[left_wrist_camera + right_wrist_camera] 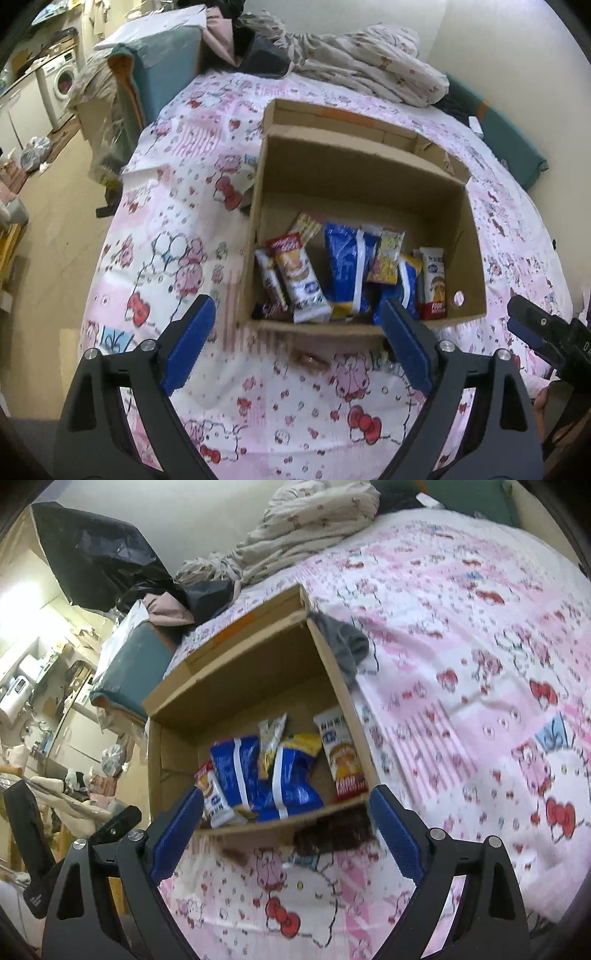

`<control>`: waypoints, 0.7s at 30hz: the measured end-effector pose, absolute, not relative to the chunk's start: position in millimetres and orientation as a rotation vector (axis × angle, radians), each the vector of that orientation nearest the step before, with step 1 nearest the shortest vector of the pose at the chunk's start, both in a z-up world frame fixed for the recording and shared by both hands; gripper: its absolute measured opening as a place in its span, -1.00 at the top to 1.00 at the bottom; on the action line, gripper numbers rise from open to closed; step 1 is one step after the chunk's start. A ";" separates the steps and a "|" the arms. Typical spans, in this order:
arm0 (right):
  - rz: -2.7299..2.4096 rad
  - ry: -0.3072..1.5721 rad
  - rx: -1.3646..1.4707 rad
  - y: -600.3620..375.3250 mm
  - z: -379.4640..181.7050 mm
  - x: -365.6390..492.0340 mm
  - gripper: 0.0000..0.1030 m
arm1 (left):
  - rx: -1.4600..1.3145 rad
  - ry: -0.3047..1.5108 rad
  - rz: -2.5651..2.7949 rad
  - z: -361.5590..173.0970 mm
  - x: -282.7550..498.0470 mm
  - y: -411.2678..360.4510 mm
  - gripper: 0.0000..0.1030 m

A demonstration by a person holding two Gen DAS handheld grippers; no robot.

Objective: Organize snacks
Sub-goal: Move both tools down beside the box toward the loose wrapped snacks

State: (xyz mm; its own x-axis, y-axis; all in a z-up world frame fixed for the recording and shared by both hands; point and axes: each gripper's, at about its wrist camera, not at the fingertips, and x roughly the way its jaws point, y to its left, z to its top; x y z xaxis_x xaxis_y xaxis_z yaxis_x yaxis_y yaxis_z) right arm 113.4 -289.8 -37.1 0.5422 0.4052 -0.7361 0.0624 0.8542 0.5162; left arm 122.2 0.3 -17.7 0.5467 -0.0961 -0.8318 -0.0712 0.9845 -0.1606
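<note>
Both my grippers, left and right, hang wide and empty before the box. I should approach slowly, then straighten the snacks one packet at a time.

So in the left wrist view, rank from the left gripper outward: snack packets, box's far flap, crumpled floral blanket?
From the left gripper:
1. Snack packets, in the box's near end.
2. Far flap, behind the box.
3. Floral blanket, heaped at the bed's far edge.
</note>
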 end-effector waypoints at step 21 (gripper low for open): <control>0.038 1.249 0.691 -321.2 -96.6 96.9 -0.82 | -0.319 1.232 0.101 -93.5 114.9 11.3 -0.57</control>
State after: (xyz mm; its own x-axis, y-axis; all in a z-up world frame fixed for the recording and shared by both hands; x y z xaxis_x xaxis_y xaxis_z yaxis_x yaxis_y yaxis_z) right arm 96.9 -321.2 -96.6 0.3430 0.3892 -0.8549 0.3371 0.7985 0.4987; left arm 114.9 11.3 -93.5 0.3340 -0.0952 -0.9377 -0.2473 0.9512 -0.1846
